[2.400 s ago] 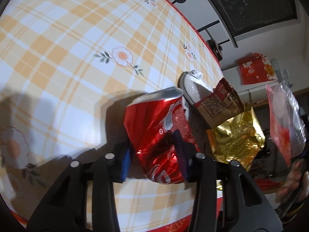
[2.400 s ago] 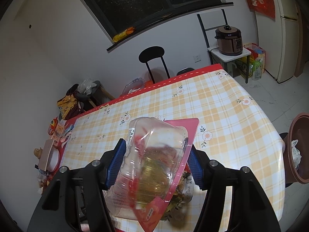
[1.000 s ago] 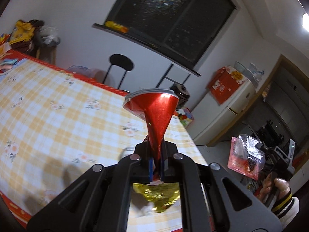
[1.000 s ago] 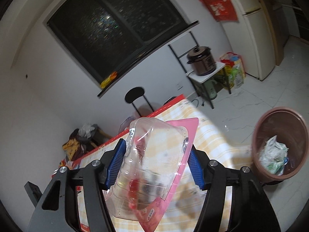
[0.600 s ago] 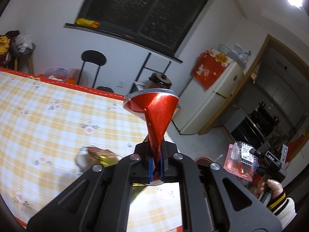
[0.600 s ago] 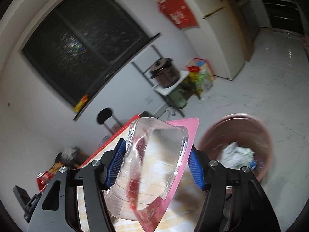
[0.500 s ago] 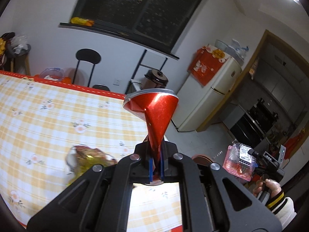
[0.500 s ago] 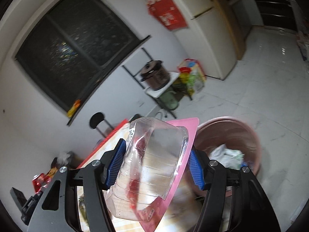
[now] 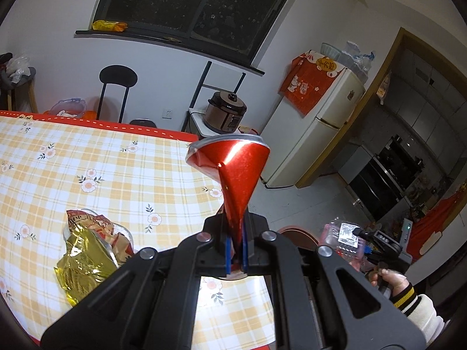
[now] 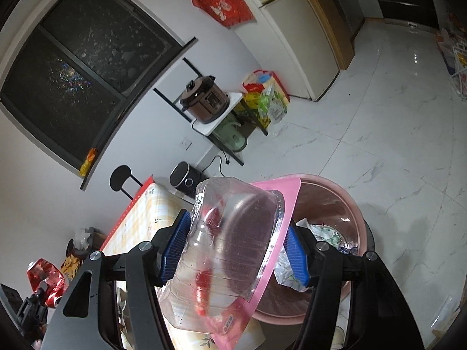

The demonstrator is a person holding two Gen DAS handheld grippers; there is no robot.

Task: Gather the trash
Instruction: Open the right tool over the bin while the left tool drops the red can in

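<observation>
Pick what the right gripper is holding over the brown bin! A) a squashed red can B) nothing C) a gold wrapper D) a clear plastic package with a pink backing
D: in the right wrist view the right gripper has its blue pads pressed on both sides of the clear plastic package with the pink backing, in front of the brown bin; the squashed red can is in the left gripper.
</observation>
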